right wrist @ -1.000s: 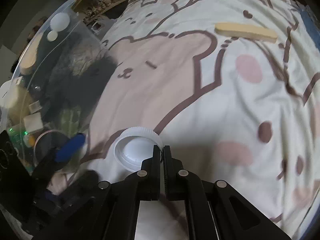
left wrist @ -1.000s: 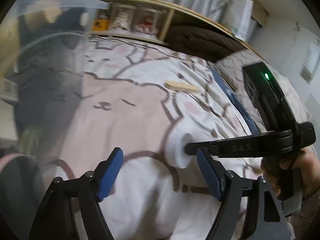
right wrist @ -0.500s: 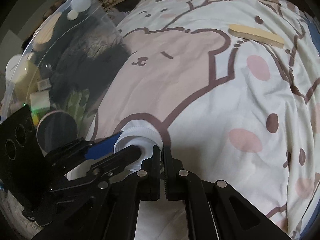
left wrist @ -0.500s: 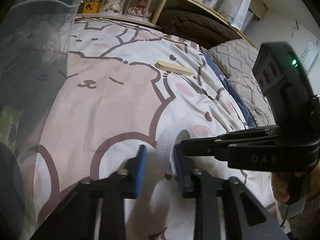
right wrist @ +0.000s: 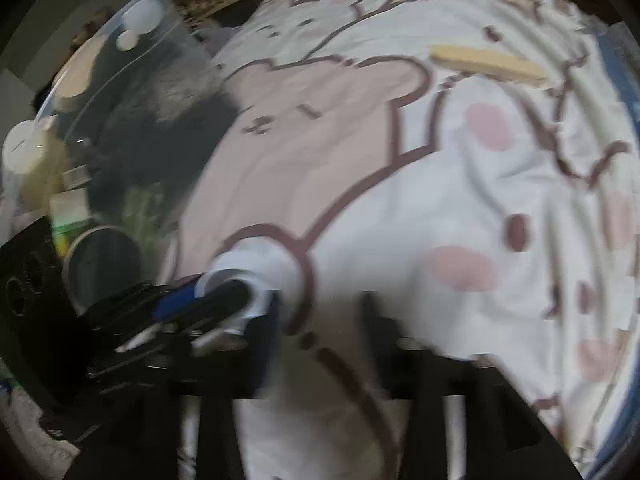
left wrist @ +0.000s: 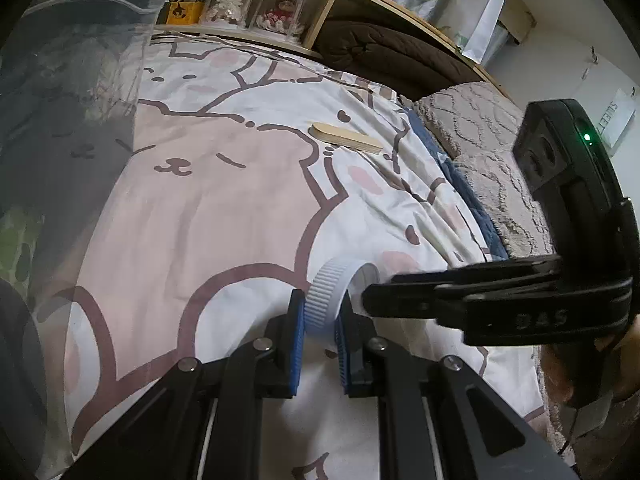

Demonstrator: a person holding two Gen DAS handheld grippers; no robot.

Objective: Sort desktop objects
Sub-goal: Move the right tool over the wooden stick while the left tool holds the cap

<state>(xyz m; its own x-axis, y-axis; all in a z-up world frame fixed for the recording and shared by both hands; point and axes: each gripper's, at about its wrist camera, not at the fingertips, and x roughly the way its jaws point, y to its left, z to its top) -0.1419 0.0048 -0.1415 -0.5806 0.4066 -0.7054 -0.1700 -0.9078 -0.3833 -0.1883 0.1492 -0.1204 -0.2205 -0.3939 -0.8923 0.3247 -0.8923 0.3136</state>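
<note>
One white cap point(left wrist: 334, 294) stands on edge on the sheet point(left wrist: 208, 216), clamped between the left gripper's point(left wrist: 320, 322) blue pads point(left wrist: 297, 320). The right gripper point(right wrist: 320, 312) has its fingers spread apart, just right of the cap. A wooden stick point(left wrist: 346, 138) lies far off; a clear bin point(left wrist: 60, 100) stands left.

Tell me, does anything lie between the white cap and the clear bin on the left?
Nothing visible does. The left claw grips the white cap, and only bare bedsheet lies between it and the clear bin. The right claw meets the cap from the opposite side, away from that path.
</note>
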